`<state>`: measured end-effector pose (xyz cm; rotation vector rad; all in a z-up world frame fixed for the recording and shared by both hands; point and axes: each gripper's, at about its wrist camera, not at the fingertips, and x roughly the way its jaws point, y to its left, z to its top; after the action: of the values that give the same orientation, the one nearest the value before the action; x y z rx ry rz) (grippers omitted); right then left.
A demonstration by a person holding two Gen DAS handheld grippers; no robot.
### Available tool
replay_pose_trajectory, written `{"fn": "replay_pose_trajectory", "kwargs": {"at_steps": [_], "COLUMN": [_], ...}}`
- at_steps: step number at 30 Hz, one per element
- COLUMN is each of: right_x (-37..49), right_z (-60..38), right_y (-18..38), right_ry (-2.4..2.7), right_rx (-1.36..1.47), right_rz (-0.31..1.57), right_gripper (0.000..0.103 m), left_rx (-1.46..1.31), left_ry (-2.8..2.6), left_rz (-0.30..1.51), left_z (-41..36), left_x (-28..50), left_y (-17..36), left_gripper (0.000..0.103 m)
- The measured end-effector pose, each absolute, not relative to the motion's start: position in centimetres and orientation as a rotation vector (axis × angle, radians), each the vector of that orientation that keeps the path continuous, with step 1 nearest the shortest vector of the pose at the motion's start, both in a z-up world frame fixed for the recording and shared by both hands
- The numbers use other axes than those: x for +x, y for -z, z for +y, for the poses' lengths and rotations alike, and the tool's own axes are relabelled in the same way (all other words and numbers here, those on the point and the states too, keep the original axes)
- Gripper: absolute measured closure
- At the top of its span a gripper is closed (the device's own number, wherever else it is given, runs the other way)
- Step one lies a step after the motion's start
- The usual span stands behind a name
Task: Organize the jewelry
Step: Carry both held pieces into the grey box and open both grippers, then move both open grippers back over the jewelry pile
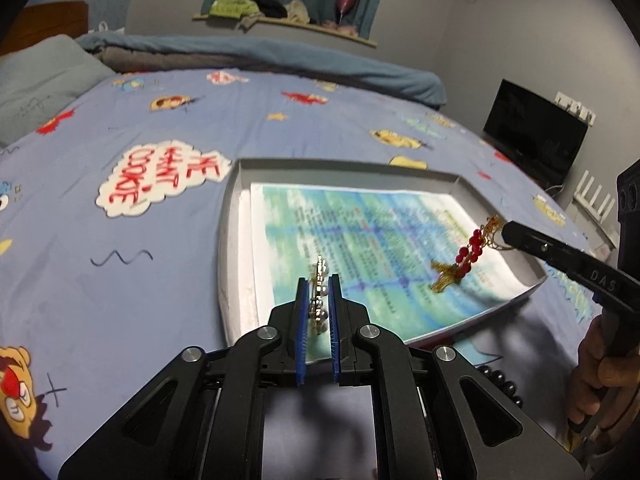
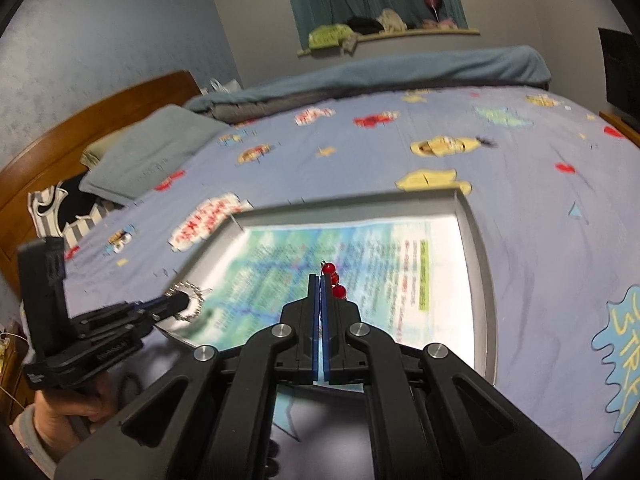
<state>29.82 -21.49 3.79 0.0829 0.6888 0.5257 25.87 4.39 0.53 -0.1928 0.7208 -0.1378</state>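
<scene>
Over the grey tray (image 1: 432,178) lying on the bed (image 1: 160,240), at the centre of both frames, we hold one piece of jewelry in each tool. Our left tool (image 1: 319,280) has its blue pads drawn close on a pearl brooch (image 1: 320,286), gold-toned with small pearls, which stands edge-on between them at lower centre of the left view; from the right view the same piece shows as a studded ring (image 2: 188,300) at lower left. Our right tool (image 2: 321,280) is pinched nearly flat, with only a sliver between the pads, and red beads (image 2: 334,278) poke out past its tip; in the left view the whole piece hangs at right of frame, a red earring (image 1: 470,250) with a gold tassel dangling just above the tray floor. We judge the job to be at an early or middle stage: neither piece is set down yet, and both seem about to go in. Inside the tray we see only a printed sheet (image 1: 360,232), blue-green with text, covering the bottom; no jewelry lies on it that we can make out. Dark beads (image 1: 502,380), perhaps a necklace, rest on the bed at lower right of the left view, outside the tray and likely yet to be sorted.
</scene>
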Motion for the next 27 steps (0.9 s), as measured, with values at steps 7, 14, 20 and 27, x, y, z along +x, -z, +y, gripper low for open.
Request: {"fn": "replay_pose_trajectory", "kwargs": {"at_steps": [7,14,20,27], "right_x": [29.6,26.8,23.3,20.5], "right_z": [-22.3,-23.7,-24.9,-25.2], "right_y": [-3.0,-3.8,-4.3,-3.2], "right_ry": [-0.493,-0.492,-0.482,-0.490], "right_rx": [0.091,0.086,0.075,0.066], "right_rz": [0.708,0.646,0.583,0.581], "right_gripper": [0.070,0.057,0.049,0.045], "left_rx": [-0.146,-0.154,-0.167,-0.160], "left_ry": [0.129,0.140,0.141,0.160], "left_rz": [0.637,0.568,0.532,0.521], "left_z": [4.2,4.6,5.5,5.3], "left_x": [23.9,20.4,16.4,12.7], "left_y": [-1.7,-3.1,-3.0,-1.9], "left_gripper": [0.026,0.017,0.015,0.015]}}
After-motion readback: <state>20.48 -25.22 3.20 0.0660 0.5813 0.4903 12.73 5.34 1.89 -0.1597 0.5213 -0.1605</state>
